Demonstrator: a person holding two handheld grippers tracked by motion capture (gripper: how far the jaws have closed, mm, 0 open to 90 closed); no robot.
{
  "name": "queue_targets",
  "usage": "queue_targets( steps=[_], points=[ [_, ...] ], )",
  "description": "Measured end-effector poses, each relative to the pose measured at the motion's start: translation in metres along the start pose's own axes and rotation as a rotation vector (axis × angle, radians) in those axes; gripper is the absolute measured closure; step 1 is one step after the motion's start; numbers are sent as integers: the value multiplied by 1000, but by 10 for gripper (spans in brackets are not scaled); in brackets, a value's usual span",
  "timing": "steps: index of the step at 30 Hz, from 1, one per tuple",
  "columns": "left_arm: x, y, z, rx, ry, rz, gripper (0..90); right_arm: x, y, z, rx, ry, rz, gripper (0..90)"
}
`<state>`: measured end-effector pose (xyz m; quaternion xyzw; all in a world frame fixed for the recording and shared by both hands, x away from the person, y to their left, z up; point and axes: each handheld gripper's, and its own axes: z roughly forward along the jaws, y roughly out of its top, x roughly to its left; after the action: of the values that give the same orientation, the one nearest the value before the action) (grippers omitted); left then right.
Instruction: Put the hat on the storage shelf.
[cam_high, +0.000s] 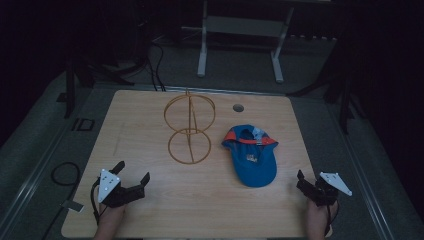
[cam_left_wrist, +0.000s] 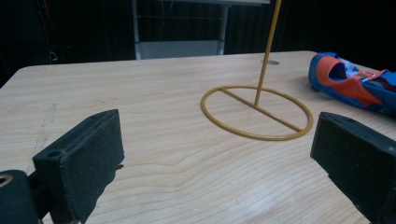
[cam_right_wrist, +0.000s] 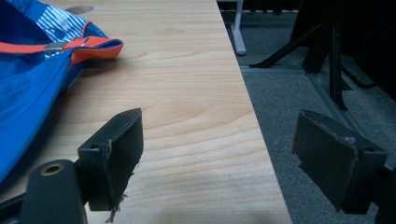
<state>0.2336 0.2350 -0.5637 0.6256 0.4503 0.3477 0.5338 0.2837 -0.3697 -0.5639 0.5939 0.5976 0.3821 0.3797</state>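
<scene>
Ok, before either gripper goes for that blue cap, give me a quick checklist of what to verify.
1. Left gripper open and empty: ok.
2. Right gripper open and empty: ok.
3. Blue cap lying free on the table, touching neither gripper: ok.
4. Yellow wire stand upright, apart from the cap: ok.
5. Right gripper fully over the table: not ok, one jaw hangs past the edge.
6. Cap's strap buckle fastened: cannot tell.

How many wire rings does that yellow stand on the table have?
2. On the yellow wire stand, the base ring lies flat on the wooden table; the other ring stands upright on the post above it.
</scene>
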Motion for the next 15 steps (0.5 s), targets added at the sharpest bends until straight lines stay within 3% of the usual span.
queue_targets(
  steps=[6, 7, 15],
  points=[
    [-2, 1, 0, -1, -8, 6, 30, 0, 0, 1, 7, 31, -2, 161],
    [-3, 1, 0, 1, -8, 8, 30, 5, 1, -1, 15, 55, -24, 155],
    [-6, 1, 2, 12, -20, -3, 27, 12, 18, -8, 12, 93, -71, 154]
  ],
)
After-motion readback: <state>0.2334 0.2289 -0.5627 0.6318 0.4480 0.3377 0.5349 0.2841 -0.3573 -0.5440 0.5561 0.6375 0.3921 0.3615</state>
